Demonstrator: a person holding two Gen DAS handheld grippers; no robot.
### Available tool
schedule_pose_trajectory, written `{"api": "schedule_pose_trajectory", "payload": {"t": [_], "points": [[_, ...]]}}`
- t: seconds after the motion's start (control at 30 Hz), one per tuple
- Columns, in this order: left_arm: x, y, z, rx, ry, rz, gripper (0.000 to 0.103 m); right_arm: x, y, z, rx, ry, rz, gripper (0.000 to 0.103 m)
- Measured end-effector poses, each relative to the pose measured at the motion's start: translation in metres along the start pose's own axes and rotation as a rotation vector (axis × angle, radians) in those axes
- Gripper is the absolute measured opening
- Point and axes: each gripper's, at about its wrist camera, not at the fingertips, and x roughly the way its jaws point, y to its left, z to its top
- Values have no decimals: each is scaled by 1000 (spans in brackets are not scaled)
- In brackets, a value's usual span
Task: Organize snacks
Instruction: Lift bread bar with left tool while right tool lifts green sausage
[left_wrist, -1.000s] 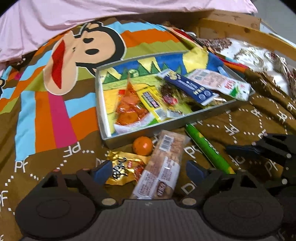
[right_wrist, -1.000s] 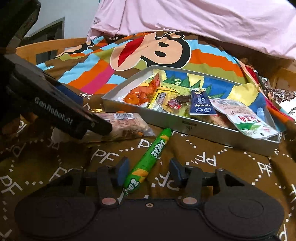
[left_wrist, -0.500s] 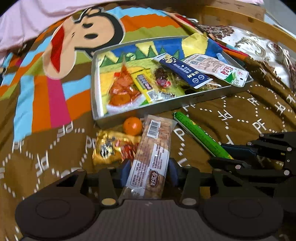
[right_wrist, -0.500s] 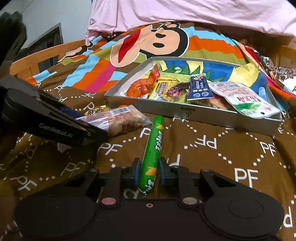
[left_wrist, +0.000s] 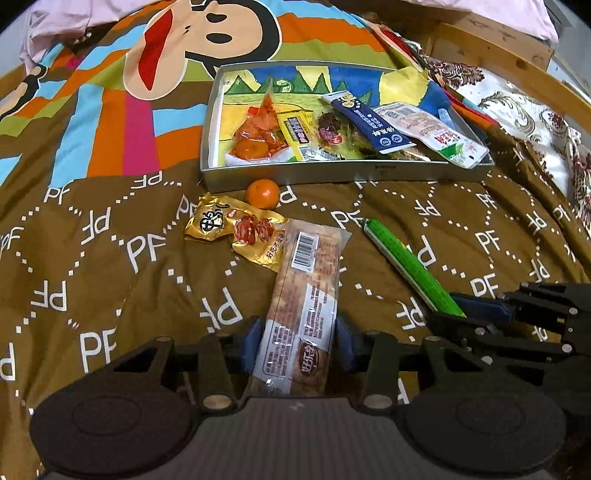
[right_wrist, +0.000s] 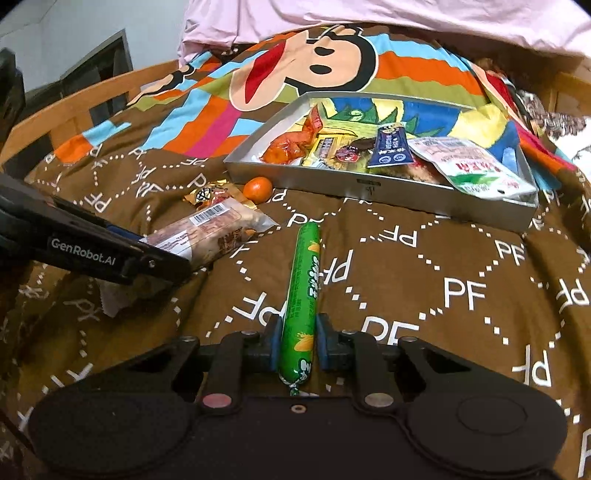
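Left wrist: one orange (left_wrist: 262, 193), one gold packet (left_wrist: 236, 230) outside one tray (left_wrist: 332, 176).

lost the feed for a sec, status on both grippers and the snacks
Left gripper shut on nut bar. Right gripper shut on green sausage stick. Orange and gold packet lie before the tray, not blocking.
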Motion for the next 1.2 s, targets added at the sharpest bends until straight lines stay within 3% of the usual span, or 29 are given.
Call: {"api": "schedule_pose_trajectory", "payload": {"t": [0.23, 0.63, 0.73, 0.9, 1.2], "points": [[14, -2, 9, 5, 5, -6, 51, 11, 0, -1, -30, -48, -5, 30], [32, -7, 15, 33, 17, 9, 48, 22, 6, -6, -79, -74, -24, 35], [29, -7, 13, 26, 11, 9, 46, 22, 7, -8, -78, -73, -29, 34], [21, -5, 9, -1, 1, 1, 45, 18, 7, -10, -82, -82, -43, 20], [-4, 1, 3, -77, -86, -46, 45, 2, -15, 1, 102, -107, 43, 19]]}}
